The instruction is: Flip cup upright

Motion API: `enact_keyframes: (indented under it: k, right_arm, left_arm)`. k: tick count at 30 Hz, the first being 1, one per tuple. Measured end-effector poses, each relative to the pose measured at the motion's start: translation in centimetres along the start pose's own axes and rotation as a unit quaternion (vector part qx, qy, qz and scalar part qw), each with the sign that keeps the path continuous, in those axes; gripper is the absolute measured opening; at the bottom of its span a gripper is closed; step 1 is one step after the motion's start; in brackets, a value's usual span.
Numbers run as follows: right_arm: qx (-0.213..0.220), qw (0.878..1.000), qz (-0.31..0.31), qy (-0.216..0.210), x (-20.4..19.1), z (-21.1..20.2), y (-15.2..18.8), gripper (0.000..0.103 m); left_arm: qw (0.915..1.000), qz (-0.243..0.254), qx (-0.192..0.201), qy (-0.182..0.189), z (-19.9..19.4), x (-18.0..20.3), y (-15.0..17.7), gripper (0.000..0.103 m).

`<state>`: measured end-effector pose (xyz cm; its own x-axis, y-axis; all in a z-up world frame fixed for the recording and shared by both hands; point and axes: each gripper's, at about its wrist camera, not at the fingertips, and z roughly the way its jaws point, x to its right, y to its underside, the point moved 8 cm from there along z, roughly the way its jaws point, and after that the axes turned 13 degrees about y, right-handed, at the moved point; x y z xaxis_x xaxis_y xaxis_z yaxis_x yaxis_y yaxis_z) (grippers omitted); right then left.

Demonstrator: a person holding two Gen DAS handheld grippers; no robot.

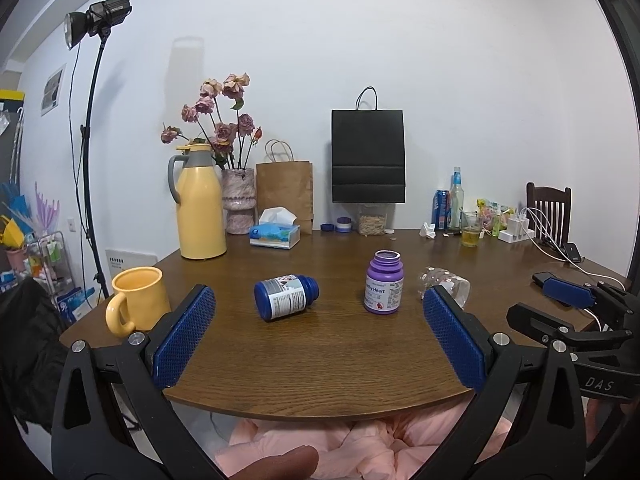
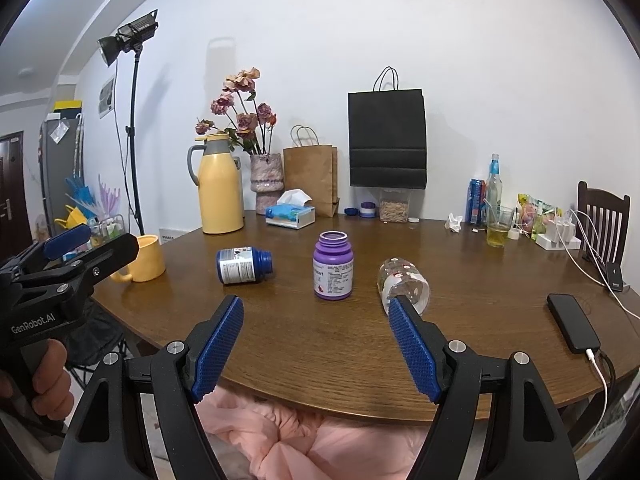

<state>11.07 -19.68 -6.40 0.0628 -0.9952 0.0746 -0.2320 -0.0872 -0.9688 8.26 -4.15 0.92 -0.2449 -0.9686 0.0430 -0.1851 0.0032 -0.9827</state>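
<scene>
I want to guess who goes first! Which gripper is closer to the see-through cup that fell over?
Probably the right gripper. The clear cup lies on its side just past its right finger, while the left gripper faces the blue bottle and purple bottle. Both grippers are open and empty.

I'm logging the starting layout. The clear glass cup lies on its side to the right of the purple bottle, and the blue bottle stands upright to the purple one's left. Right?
Not quite. The blue bottle lies on its side, not upright; the right wrist view shows this plainly. The rest holds: the clear glass cup lies on its side to the right of the upright purple bottle.
</scene>
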Motion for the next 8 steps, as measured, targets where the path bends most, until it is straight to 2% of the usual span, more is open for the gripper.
enact_keyframes:
  k: [8]
  right_arm:
    - [-0.001,1.000,0.001,0.001,0.01,-0.05,0.14,0.080]
  left_arm:
    - [1.0000,-0.004,0.000,0.004,-0.15,0.03,-0.02,0.103]
